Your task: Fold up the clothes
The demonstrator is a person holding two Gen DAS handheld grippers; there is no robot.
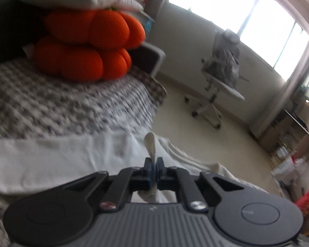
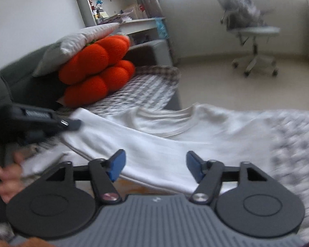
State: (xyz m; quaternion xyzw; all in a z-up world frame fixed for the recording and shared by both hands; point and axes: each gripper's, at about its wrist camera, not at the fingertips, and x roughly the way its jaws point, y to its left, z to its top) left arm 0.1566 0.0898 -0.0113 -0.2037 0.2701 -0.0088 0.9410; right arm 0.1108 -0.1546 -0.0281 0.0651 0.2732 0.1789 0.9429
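The left tongs point(image 1: 154, 165) are pinched tight on a fold of the white T-shirt point(image 1: 57, 160); a narrow tongue of the cloth stands up between the blue pads point(image 1: 150, 169) and pokes out toward twelve o'clock, with more of it bunched beneath the jaws. In the right wrist view the same tool shows as a dark, blurred bar at nine o'clock, with a person's hand point(image 2: 4, 177) just below it at the frame's edge.

The right tongs point(image 2: 156, 167) stand wide, their blue pads point(image 2: 118, 164) well apart and pressing on nothing. Between them, seen past the jaws, lies the near edge of the shirt; whether the tips brush the fabric I cannot tell because of blur.

The T-shirt point(image 2: 154, 142) is spread across the bed's grey-and-white knitted blanket point(image 2: 146, 88), plain white and lightly ribbed. Its round neckline sits toward one o'clock of the right tongs, and a long fold runs from about ten o'clock down to four. The cloth is softly creased, not flat.

At eleven o'clock of the shirt an orange, lobed cushion point(image 2: 96, 70) rests on the blanket, with a pale grey pillow point(image 2: 72, 41) leaning on top of it. Off the bed, toward one o'clock, a white swivel chair point(image 2: 255, 41) stands on the floor.
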